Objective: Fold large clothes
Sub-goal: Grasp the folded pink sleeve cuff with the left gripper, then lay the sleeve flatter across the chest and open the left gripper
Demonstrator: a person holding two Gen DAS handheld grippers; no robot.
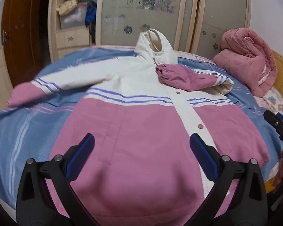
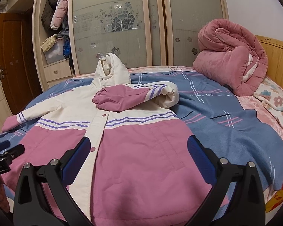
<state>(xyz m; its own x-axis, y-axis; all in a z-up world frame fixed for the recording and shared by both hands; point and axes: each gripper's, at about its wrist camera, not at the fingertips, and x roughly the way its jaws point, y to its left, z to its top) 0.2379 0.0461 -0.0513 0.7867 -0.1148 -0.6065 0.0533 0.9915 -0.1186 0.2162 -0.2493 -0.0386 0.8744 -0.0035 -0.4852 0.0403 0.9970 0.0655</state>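
On the bed (image 2: 226,137), a pink-and-white hooded jacket (image 1: 134,124) lies front-up on the blue plaid blanket (image 2: 213,116), snaps fastened, hem toward the cameras. At far left, one sleeve (image 1: 52,86) extends flat across the blanket, not yet folded. The left gripper (image 1: 141,154) hovers above the left pink panel of the jacket, jaws spread wide and holding nothing. At centre, the white snap placket (image 1: 188,116) runs up to the hood (image 2: 111,71), which stands upright at the far side. The right gripper (image 2: 137,154) hovers above the right pink panel, likewise spread and empty. The opposite sleeve (image 2: 134,98) is folded inward across the chest, probably to narrow the garment. At far right, a rolled pink quilt (image 2: 230,64) rests against the headboard (image 2: 273,50), well apart from the jacket.
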